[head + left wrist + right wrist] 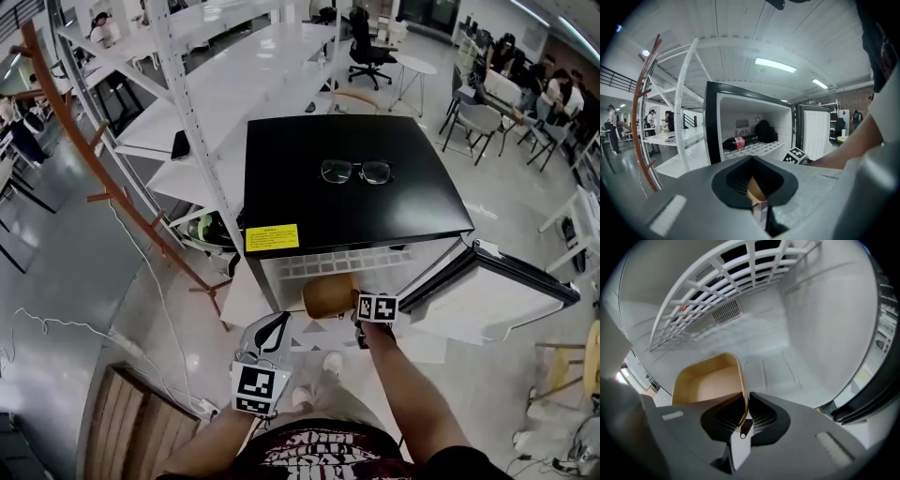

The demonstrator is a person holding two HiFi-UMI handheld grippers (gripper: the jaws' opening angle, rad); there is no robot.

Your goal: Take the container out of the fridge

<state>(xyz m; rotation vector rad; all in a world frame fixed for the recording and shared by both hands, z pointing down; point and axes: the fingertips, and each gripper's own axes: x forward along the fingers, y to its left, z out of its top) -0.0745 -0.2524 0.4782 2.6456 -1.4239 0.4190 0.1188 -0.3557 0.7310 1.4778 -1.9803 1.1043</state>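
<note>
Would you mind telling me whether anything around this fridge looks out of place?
A pair of glasses lies on top of the black fridge, an unusual place for them. Inside, a dark bottle lies on its side on the wire shelf rather than upright. Nothing looks spilled or damaged.

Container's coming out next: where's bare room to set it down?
Black fridge top: bare left of the glasses down to the yellow sticker, and along its right edge. Upper shelf is crowded: bottle and dark bundle.
</note>
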